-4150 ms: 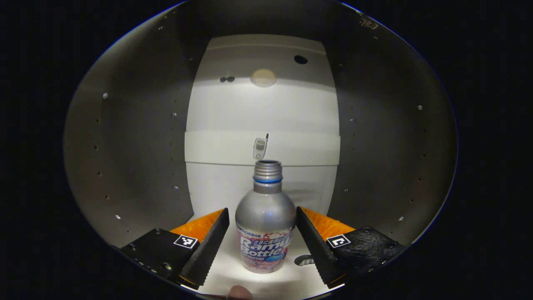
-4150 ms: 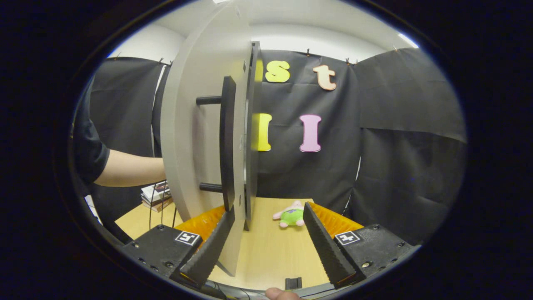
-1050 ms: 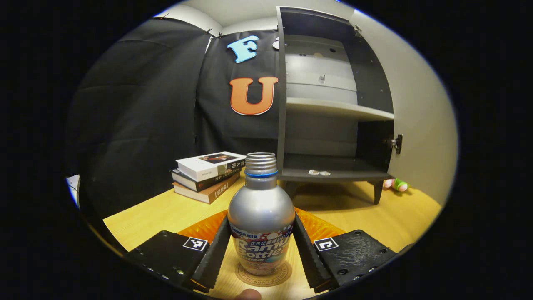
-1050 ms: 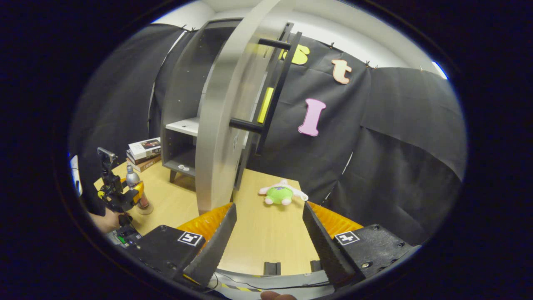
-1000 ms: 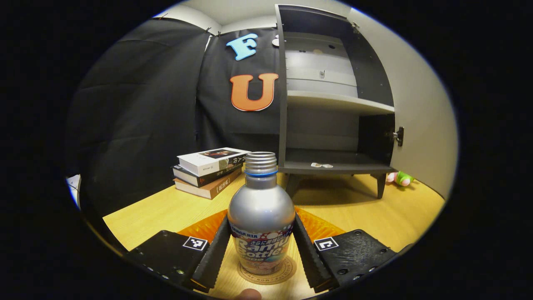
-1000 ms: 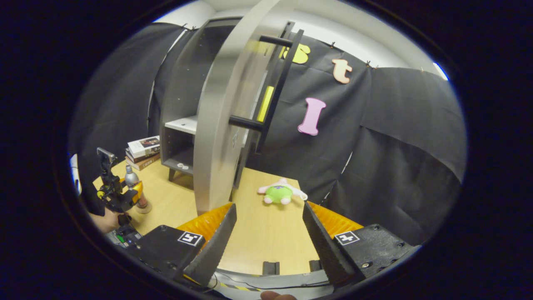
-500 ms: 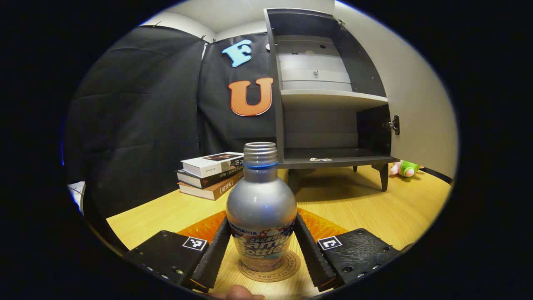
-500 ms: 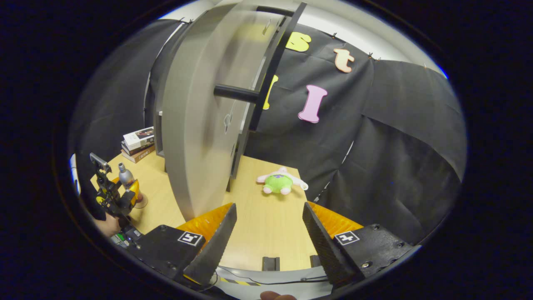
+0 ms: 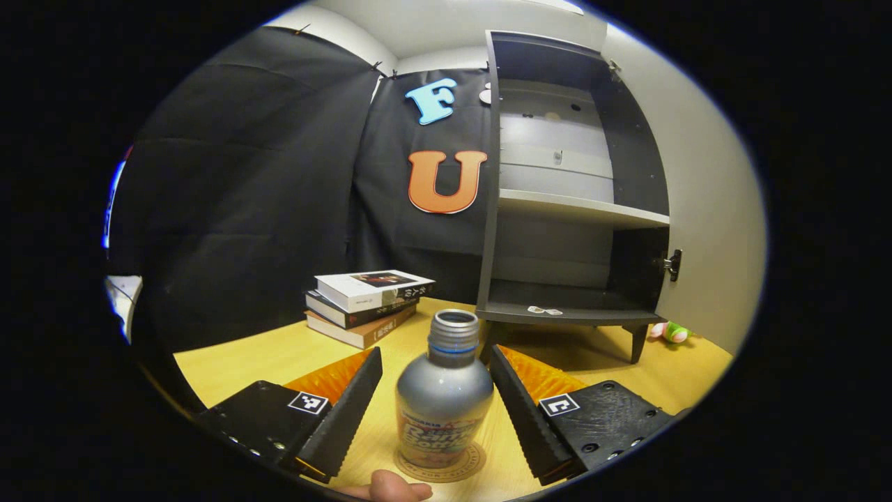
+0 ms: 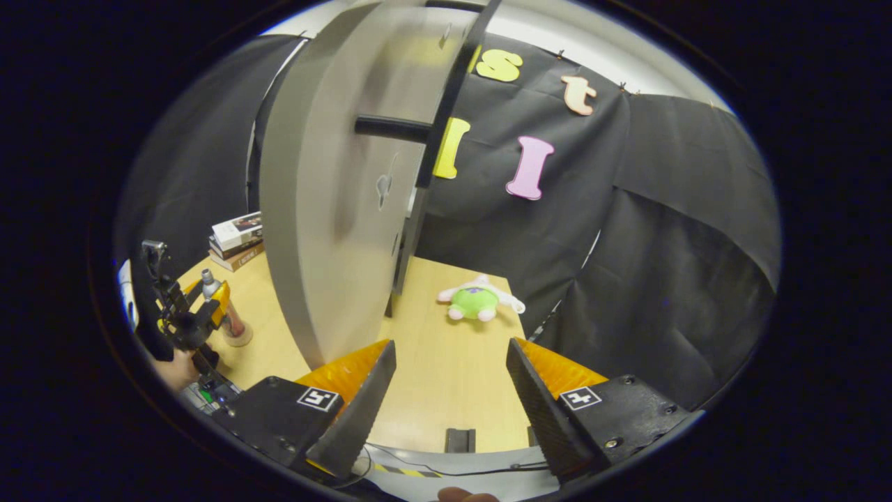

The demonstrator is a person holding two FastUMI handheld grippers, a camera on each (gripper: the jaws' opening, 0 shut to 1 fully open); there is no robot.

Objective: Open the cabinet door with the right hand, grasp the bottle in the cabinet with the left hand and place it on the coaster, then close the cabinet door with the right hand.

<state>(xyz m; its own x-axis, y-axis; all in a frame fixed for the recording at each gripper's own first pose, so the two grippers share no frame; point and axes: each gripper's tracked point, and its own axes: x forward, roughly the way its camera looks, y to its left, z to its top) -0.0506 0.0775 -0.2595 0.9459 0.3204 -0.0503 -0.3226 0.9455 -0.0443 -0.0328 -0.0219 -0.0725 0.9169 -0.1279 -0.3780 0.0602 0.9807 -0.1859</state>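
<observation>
while the bottle (image 9: 444, 394) stands upright on the coaster (image 9: 440, 464) on the wooden surface (image 9: 279, 355), the left hand-held gripper (image 9: 437, 411) sits with its fingers spread to either side, touching nothing. the cabinet door (image 10: 341, 202) stands open, and the right hand-held gripper (image 10: 449, 404) is open and empty near it.

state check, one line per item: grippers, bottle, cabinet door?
left gripper: open, fingers apart on either side of the bottle
right gripper: open, holding nothing
bottle: upright on the coaster, uncapped
cabinet door: open
books: stacked on the table
plush toy: lying on the table
</observation>
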